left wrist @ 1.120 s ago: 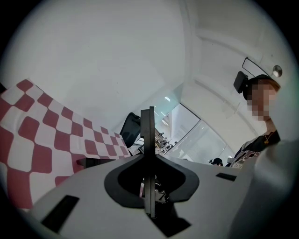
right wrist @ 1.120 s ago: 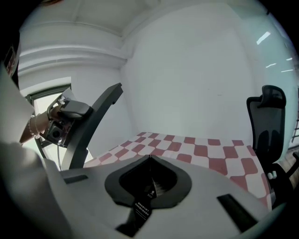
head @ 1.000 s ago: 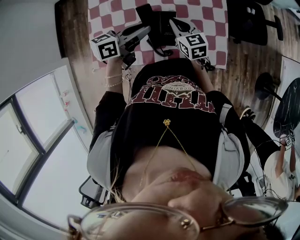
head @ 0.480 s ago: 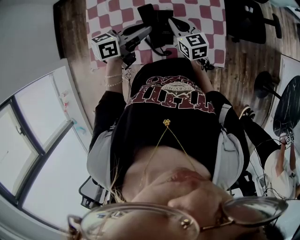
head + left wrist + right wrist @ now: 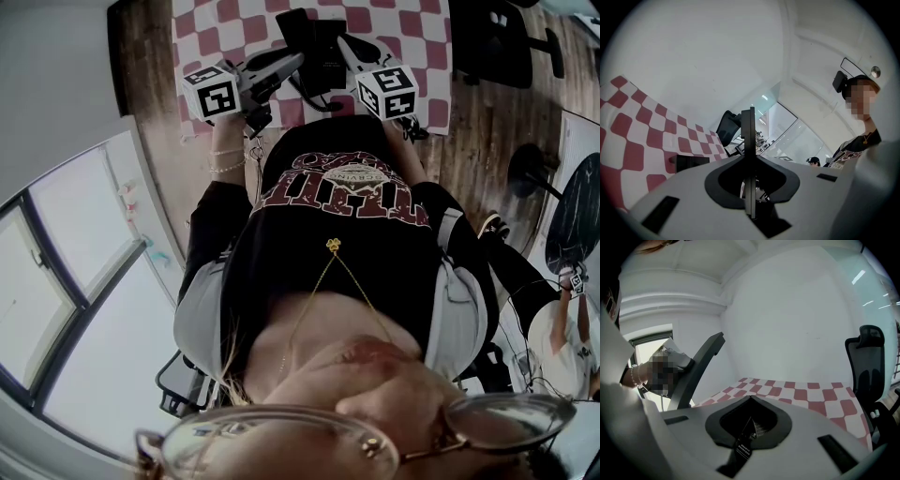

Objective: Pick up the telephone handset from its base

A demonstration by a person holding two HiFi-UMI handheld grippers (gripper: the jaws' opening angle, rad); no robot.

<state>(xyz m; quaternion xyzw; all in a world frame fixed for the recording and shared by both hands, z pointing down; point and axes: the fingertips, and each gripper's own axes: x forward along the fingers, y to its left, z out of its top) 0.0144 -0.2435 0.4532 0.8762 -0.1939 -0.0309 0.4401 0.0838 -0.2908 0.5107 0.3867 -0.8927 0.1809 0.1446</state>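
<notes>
Both jaw pairs clenched on nothing: left gripper [image 5: 748, 140], right gripper [image 5: 746, 432]. Black telephone [image 5: 319, 42] sits on red-and-white checkered cloth [image 5: 412, 28] just ahead of them, handset seemingly on base. Approach step; next move needs jaws released, then lowered astride handset.

We see a wood floor [image 5: 487, 122], white walls [image 5: 787, 315], a big window [image 5: 66, 281] w/ daylight, and a glass partition [image 5: 787, 133] in bkgd. Black office chair [image 5: 492, 42] stands near the bench w/ red-and-white checked cloth [image 5: 412, 28].
</notes>
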